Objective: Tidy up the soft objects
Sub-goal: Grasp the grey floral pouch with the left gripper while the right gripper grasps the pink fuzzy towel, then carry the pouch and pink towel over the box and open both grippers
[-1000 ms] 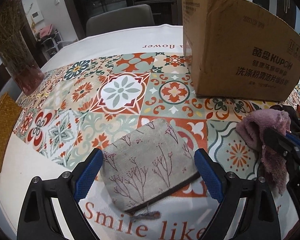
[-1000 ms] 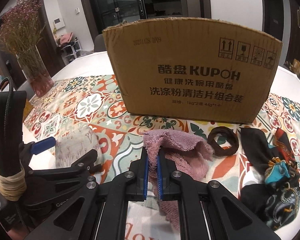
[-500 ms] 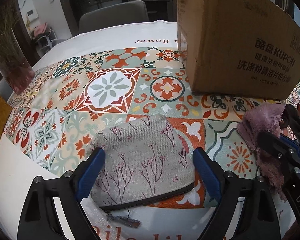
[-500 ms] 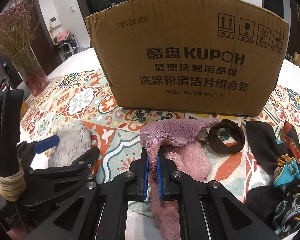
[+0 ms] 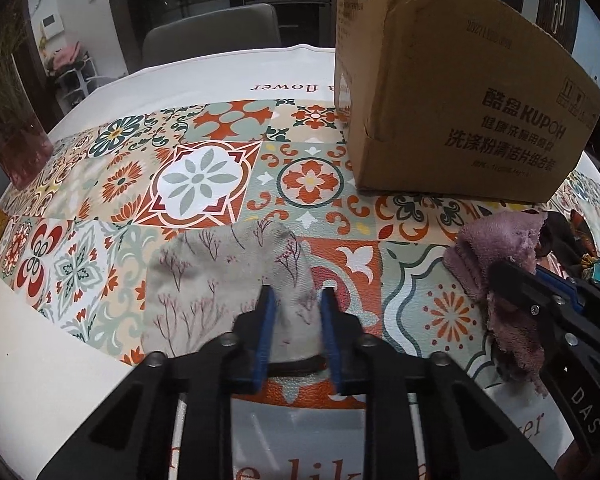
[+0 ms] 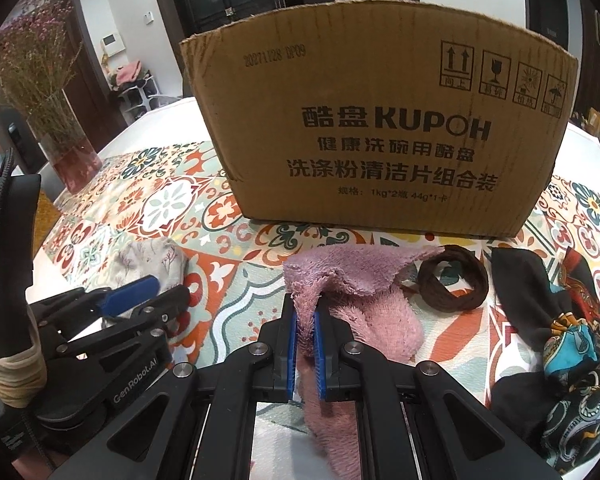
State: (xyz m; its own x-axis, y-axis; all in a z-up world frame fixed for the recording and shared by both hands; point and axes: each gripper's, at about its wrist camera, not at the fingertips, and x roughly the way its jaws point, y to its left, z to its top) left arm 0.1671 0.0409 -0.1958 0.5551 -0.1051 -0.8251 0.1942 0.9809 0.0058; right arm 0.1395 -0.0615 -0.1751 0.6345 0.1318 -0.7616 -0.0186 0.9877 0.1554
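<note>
From the left wrist view, the left gripper (image 5: 296, 316) has just been closing, and its blue pads now pinch a bunched ridge of the beige fabric zip pouch printed with red twigs (image 5: 220, 280), which lies on the tile-patterned tablecloth (image 5: 196, 176). The pouch looks light and limp, so it should crumple and sag when lifted; a hold near its middle fold seems sound. Beyond it stands the brown cardboard box with black lettering (image 5: 460, 112); its inside is hidden.

From the right wrist view, the right gripper (image 6: 306, 340) is clamped tight on a fold of the fuzzy pink cloth (image 6: 340, 276), which drapes on the tablecloth just before the box. It is soft and floppy, and will probably trail. A brown hair tie (image 6: 452, 284) and a dark patterned scarf (image 6: 560, 332) lie beside it.
</note>
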